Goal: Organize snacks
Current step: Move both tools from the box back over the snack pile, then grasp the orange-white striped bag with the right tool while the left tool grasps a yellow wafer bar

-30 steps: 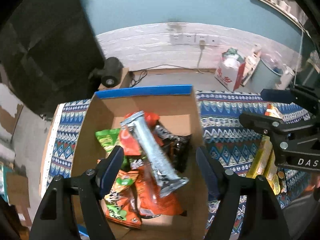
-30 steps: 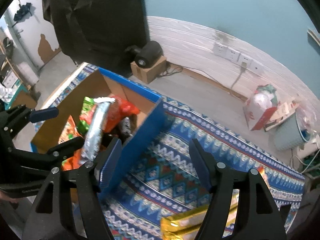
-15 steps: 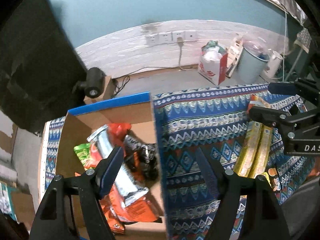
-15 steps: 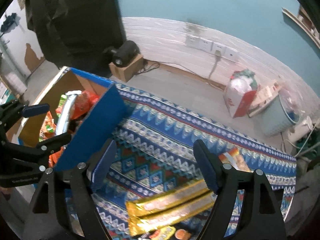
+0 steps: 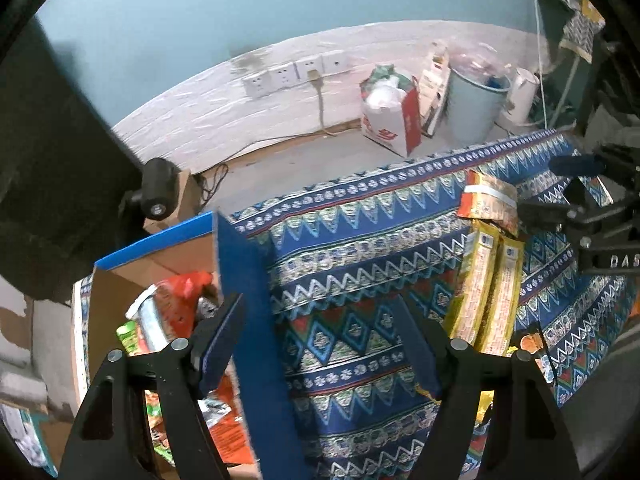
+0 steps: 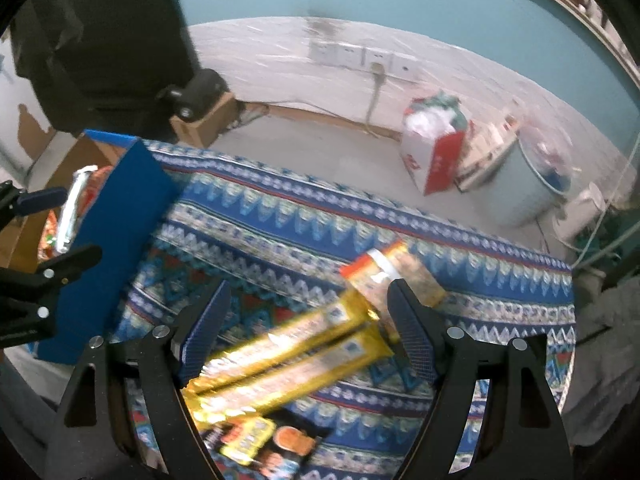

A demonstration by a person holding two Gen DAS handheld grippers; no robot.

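Looking along the left gripper (image 5: 320, 344), its fingers stand spread with nothing between them, poised over the blue wall of the cardboard box (image 5: 244, 280) at the left end of the patterned tablecloth (image 5: 360, 248); packets already lie inside the box, a silver snack bar (image 5: 150, 320) on top; two yellow snack bars (image 5: 488, 292) lie side by side toward the cloth's right end, an orange packet (image 5: 488, 204) just beyond them. From the right wrist, the right gripper (image 6: 308, 332) has just been opening and now stands wide above those yellow bars (image 6: 288, 364), pads clear of them; smaller packets (image 6: 256, 444) lie at the near edge. Judging by this, the step is reaching for the next snack; the next move calls for lowering, straddling one bar across its width, and closing.
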